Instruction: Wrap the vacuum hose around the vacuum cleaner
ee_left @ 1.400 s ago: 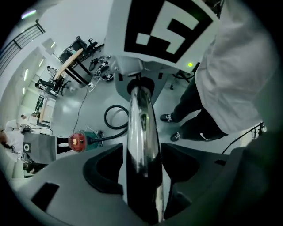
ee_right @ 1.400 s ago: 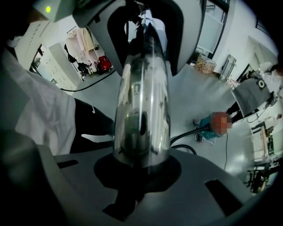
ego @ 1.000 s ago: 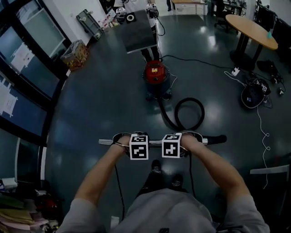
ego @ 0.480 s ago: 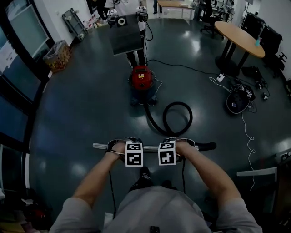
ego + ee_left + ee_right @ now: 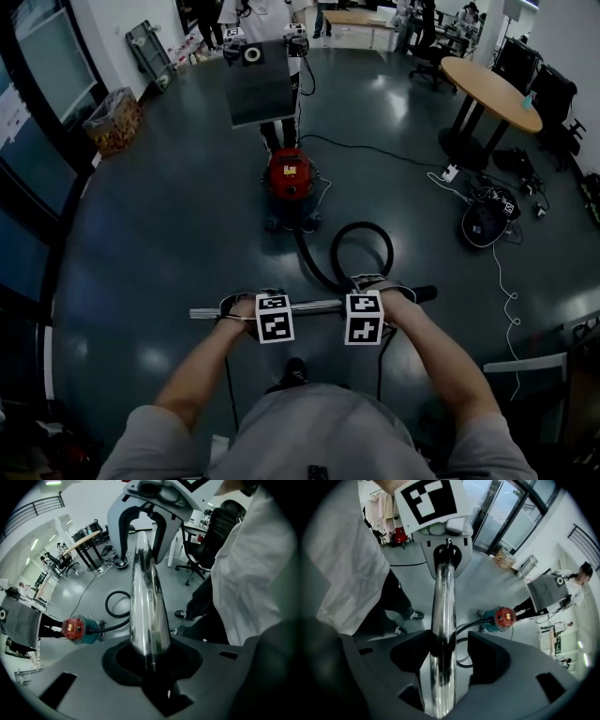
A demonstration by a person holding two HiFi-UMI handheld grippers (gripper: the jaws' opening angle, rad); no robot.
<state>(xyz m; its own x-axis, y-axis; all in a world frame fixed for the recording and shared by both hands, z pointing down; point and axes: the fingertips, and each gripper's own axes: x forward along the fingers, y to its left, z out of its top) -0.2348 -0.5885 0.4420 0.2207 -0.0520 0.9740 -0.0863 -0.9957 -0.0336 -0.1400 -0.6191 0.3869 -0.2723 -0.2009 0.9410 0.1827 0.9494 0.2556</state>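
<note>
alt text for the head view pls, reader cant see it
Looking down, a person holds a metal tube level with two grippers: the left gripper clamps it, the right gripper sits loosely around it, its jaws having just been opening. Beyond, a black hose loops across the dark floor to a red vacuum cleaner.

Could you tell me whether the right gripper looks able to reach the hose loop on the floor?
Probably yes: the right gripper, its jaws just opened with the metal tube between them, hangs near the hose loop, with nothing between them.
</note>
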